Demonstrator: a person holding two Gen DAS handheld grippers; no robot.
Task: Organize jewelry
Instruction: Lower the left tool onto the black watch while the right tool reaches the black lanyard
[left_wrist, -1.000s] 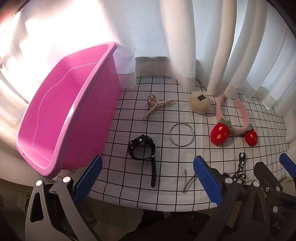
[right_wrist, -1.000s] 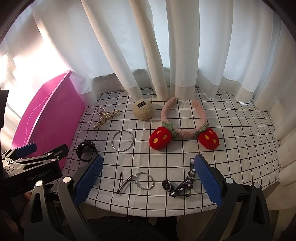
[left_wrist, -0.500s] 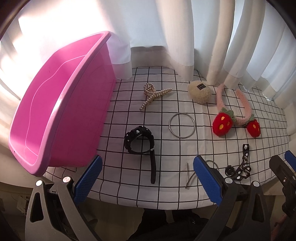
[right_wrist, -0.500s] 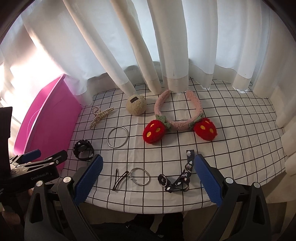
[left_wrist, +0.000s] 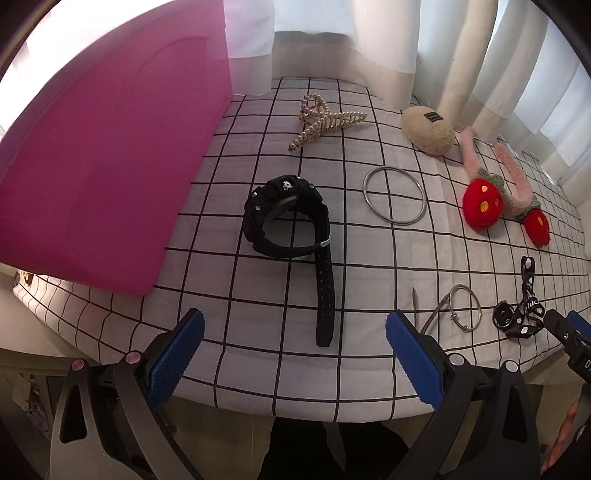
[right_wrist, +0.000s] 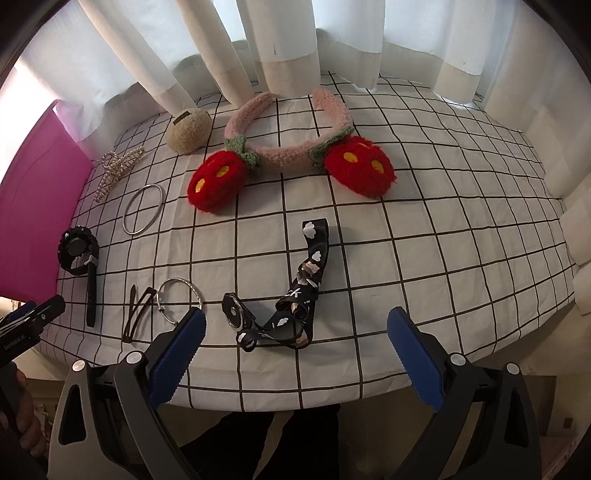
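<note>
The left tongs (left_wrist: 293, 332), jaws spread wide, hover at the table edge before the black watch (left_wrist: 286, 218).

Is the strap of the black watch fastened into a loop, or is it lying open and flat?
Fastened. The black watch forms a closed loop standing on the checked cloth, its strap tail lying flat toward the front edge.

Left claw (left_wrist: 293, 354) and right claw (right_wrist: 295, 352): black frames, blue ribbed pads (right_wrist: 177, 354), silver screws; white lettering on left claw body; bare skin.

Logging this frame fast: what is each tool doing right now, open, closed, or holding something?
Left tool: open, holding nothing, lined up with the black watch.
Right tool: open, holding nothing, lined up with the black lanyard.
</note>
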